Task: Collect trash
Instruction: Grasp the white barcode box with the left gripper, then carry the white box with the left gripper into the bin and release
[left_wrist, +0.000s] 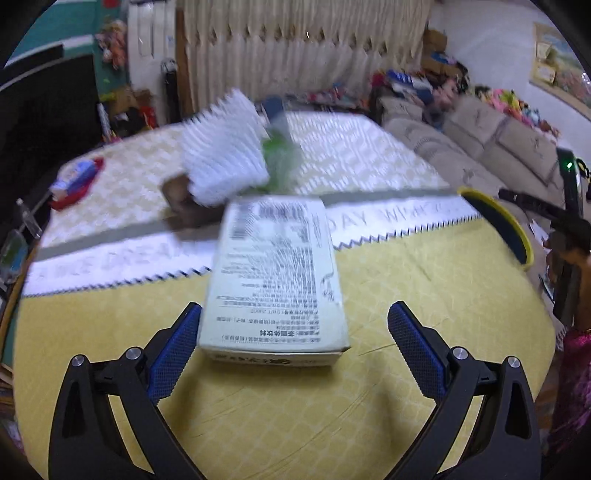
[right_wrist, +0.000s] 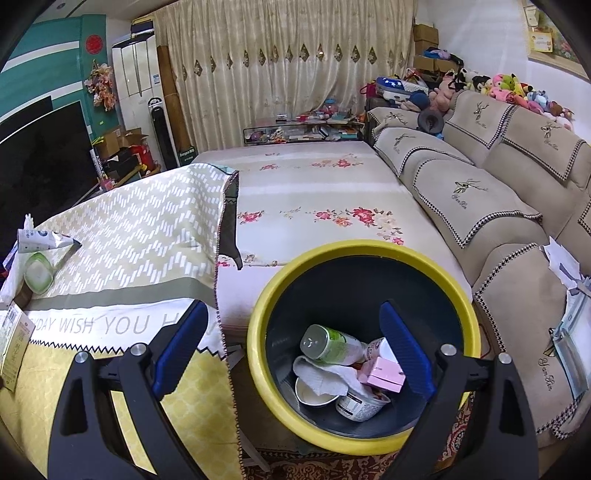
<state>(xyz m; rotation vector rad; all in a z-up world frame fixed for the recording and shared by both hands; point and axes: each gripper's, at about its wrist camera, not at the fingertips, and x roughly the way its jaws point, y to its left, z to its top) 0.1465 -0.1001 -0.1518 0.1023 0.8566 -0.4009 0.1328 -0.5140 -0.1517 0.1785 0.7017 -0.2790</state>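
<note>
We stand at a cloth-covered surface (left_wrist: 424, 332) with a yellow-rimmed bin (right_wrist: 364, 441) beside it, already holding a green bottle (right_wrist: 328, 345), a crumpled white paper (right_wrist: 325, 376), a pink carton (right_wrist: 382, 374) and two tubs. The step in hand, as we judge it, is the next pickup: our left gripper (left_wrist: 295, 332) has its jaws wide apart around a pale printed carton (left_wrist: 273, 280) lying flat on the cloth, one pad touching its side, the other clear of it. Beyond it sit a stack of white paper cups (left_wrist: 225, 155) and a green item (too blurred to name). Our right gripper (right_wrist: 295, 332) hangs over the bin, jaws apart and holding nothing. Next we need to close squarely on the carton's sides, lift it, and carry it to the bin.
</note>
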